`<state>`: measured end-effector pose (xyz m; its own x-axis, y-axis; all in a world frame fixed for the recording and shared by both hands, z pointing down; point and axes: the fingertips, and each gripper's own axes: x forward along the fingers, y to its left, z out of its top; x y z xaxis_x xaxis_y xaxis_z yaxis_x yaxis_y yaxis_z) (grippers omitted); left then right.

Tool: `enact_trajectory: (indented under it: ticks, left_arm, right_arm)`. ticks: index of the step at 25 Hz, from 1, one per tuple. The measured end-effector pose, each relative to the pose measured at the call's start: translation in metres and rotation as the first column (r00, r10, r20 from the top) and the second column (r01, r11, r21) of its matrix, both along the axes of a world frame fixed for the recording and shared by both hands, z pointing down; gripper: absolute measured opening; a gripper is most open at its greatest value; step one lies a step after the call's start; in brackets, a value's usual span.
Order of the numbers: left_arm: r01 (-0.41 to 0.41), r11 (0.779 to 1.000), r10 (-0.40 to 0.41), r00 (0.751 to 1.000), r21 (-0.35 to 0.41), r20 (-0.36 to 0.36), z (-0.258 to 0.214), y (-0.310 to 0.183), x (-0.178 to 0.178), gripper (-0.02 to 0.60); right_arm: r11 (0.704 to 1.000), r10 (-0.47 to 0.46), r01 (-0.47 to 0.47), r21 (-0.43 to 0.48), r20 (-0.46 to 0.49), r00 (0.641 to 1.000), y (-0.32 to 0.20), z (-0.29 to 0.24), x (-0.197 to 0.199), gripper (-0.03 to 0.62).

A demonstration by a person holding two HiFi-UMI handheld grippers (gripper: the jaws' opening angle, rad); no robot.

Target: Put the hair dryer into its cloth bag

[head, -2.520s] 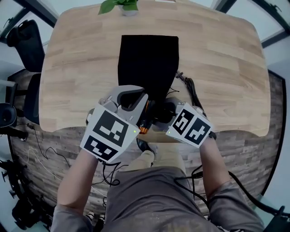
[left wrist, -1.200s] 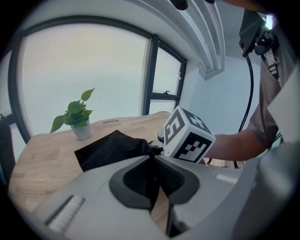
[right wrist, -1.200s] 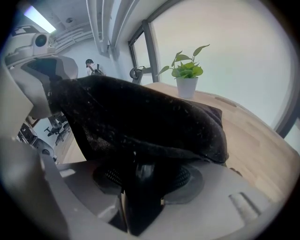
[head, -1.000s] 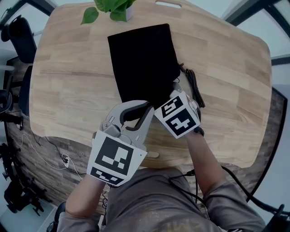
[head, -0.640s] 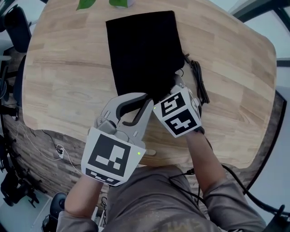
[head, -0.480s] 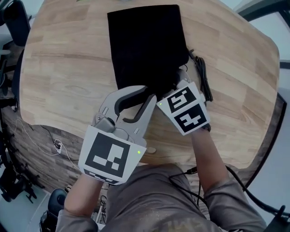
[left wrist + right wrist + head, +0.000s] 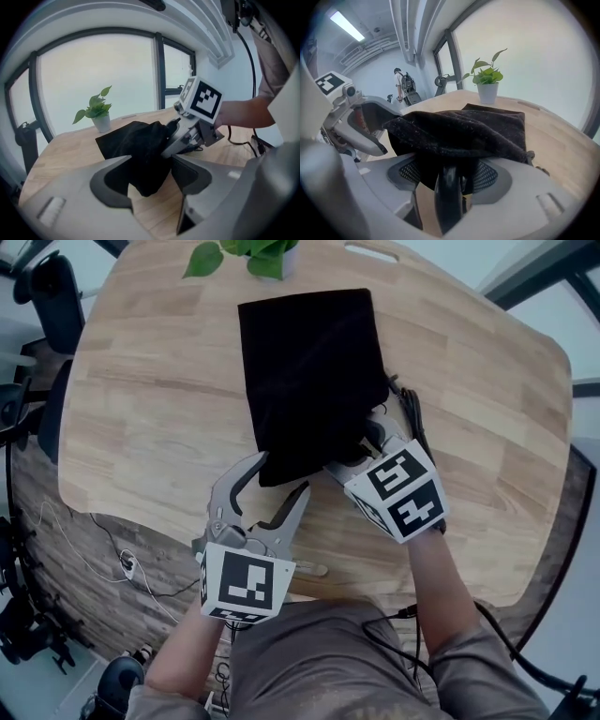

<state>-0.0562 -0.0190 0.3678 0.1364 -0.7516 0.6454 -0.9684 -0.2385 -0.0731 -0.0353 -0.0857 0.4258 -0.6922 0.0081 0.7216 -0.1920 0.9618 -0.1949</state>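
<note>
1. Hair dryer shows only as a dark rounded part at the mouth of the cloth bag. The rest of it is hidden under the black fabric.
2. The cloth bag lies lengthwise on the wooden counter with its mouth at the near end, towards the person. That end is raised and bulging, while the far end lies flat.
3. The right hand-held gripper reaches into the mouth at the bag's near right corner. Its jaws have just been opening and now stand wide, released. The dark part stands between them, clear of both pads, and the bag's fabric drapes over the top.
4. The left hand-held gripper sits at the bag's near left corner, also released, its jaws apart. The drooping corner of the bag hangs between the tips without being pinched.
5. A black cord lies on the counter just beside the bag's right edge, near the right hand-held gripper.
6. A potted plant stands at the counter's far edge, beyond the bag.
</note>
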Motion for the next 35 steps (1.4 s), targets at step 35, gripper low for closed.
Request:
enact_trajectory:
  ticks: [35]
  left_arm:
    - [-0.147, 0.989, 0.147, 0.989, 0.016, -0.006, -0.001, -0.002, 0.009, 0.045]
  right_arm:
    - [0.993, 0.111, -0.109, 0.039, -0.044, 0.993, -0.024, 0.004, -0.008, 0.241]
